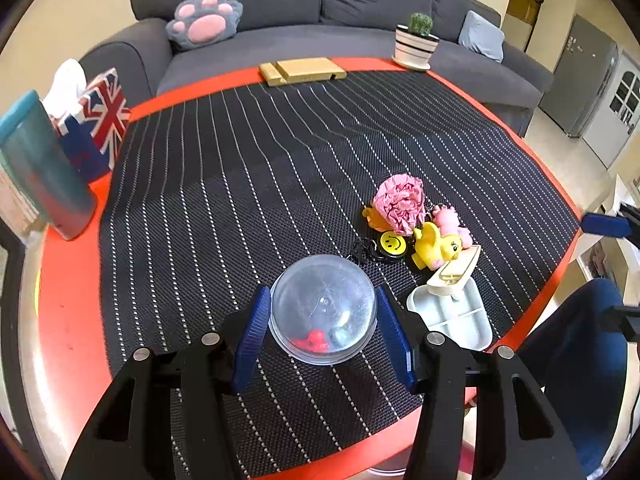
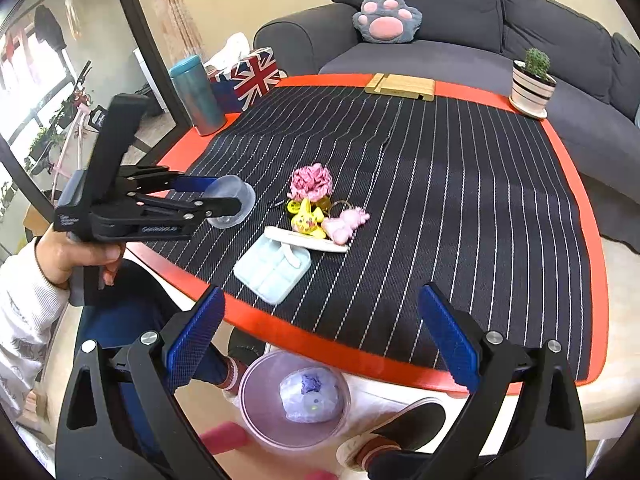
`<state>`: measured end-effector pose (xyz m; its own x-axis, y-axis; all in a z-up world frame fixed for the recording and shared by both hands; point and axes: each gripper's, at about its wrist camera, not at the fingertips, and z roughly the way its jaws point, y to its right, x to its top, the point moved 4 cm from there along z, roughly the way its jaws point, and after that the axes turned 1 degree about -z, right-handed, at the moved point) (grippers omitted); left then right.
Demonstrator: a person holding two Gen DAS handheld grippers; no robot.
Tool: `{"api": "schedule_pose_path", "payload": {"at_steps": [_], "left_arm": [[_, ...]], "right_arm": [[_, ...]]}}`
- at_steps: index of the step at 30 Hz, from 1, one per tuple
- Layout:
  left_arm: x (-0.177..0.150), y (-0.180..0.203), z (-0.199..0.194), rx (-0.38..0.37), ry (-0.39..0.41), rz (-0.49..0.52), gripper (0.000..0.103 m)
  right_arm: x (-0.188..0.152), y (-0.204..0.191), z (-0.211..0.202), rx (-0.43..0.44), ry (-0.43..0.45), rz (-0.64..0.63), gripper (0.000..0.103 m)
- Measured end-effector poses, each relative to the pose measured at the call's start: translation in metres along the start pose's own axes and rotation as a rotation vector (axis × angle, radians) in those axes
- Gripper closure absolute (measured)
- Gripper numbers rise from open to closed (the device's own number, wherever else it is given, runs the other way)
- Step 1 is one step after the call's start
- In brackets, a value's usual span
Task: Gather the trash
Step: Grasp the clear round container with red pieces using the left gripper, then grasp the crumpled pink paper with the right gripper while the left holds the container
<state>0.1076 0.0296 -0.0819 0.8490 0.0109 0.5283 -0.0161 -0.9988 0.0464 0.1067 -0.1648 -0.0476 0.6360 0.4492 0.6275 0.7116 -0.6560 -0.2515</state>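
Observation:
My left gripper (image 1: 323, 314) is shut on a clear plastic cup (image 1: 323, 312) and holds it just above the striped mat; it also shows in the right wrist view (image 2: 232, 204). A red scrap and a grey scrap lie inside the cup. A crumpled pink paper ball (image 1: 400, 202) lies on the mat among small toys, also in the right wrist view (image 2: 311, 182). My right gripper (image 2: 320, 336) is open and empty, off the table's near edge, above a pink-lined trash bin (image 2: 294, 400) on the floor that holds a wad of pale paper.
A yellow duck (image 1: 434, 248), pink toy (image 2: 344, 224), smiley keychain (image 1: 391, 243), pale blue tray (image 2: 272, 270) and cream lid (image 2: 306, 240) crowd the near edge. Teal tumbler (image 1: 40, 168), flag tissue box (image 1: 100, 120), wooden stand (image 1: 302, 71) and potted cactus (image 1: 416, 42) line the far rim.

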Motion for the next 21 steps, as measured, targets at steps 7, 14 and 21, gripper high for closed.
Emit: {"api": "schedule_pose_path", "payload": {"at_steps": [7, 14, 21], "left_arm": [[-0.001, 0.0, -0.014, 0.004, 0.029, 0.006, 0.05], [-0.004, -0.001, -0.028, -0.004, 0.056, 0.003, 0.05], [-0.008, -0.005, -0.031, -0.014, 0.065, -0.009, 0.05]], "right_arm": [[0.031, -0.003, 0.015, -0.013, -0.013, -0.03, 0.007], [0.067, -0.006, 0.04, -0.023, -0.051, -0.052, 0.007], [0.095, -0.015, 0.079, -0.035, -0.161, -0.092, 0.007]]}}
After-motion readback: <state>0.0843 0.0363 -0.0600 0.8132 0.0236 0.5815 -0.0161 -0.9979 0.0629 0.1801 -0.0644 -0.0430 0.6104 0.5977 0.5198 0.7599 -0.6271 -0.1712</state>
